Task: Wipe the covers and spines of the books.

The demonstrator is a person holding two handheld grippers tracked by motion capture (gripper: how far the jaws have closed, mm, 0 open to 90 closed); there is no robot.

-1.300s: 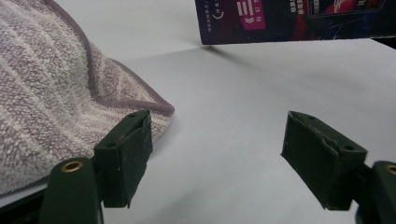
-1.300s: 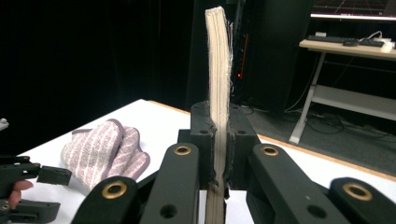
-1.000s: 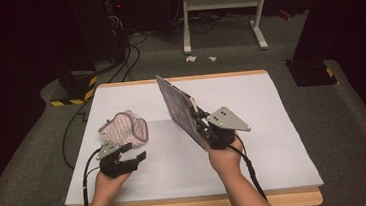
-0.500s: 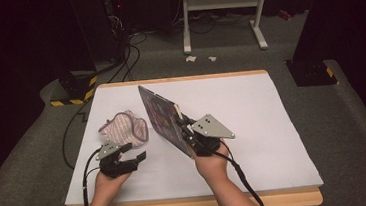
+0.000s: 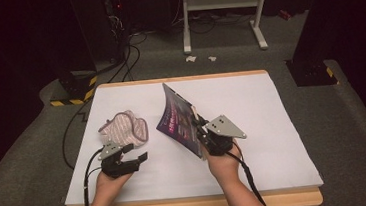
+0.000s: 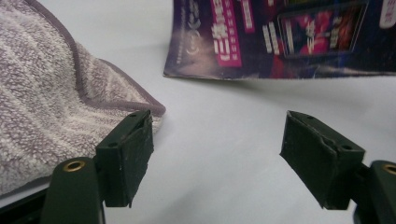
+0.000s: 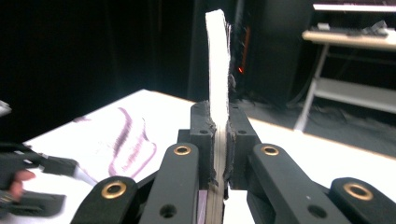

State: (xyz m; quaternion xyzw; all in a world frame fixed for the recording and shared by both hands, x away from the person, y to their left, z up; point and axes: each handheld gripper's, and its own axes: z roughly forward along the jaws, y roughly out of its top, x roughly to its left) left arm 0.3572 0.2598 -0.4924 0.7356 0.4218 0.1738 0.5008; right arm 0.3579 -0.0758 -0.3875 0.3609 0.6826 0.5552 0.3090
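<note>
- Right claw (image 5: 204,131) clamps the magazine (image 5: 180,119) by one edge, jaws tight on the page stack; in the right gripper view the paper stands edge-on straight up out of the pinch (image 7: 217,93)
- Magazine held tilted, cover facing left toward the towel (image 5: 123,129), lower edge near the worktop (image 5: 273,125) — can't tell if it touches; looks like an edge grip so it can be carried or laid flat without crumpling pages
- Left claw (image 5: 134,155) is wide, holding nothing, low over the worktop just in front of the towel; one jaw is right at the towel hem (image 6: 140,105), whether touching I can't tell
- Guess: left is parked ready for the towel while right handles the magazine
- Towel is bunched, left of centre, just beside the magazine's lower corner; that's the one thing in the way if the magazine gets laid down to the left
- Right half of the worktop is open, easier drop zone
- Off the worktop: cables (image 5: 127,57) on the floor at back left, a white stand (image 5: 223,9) behind; neither in reach
</note>
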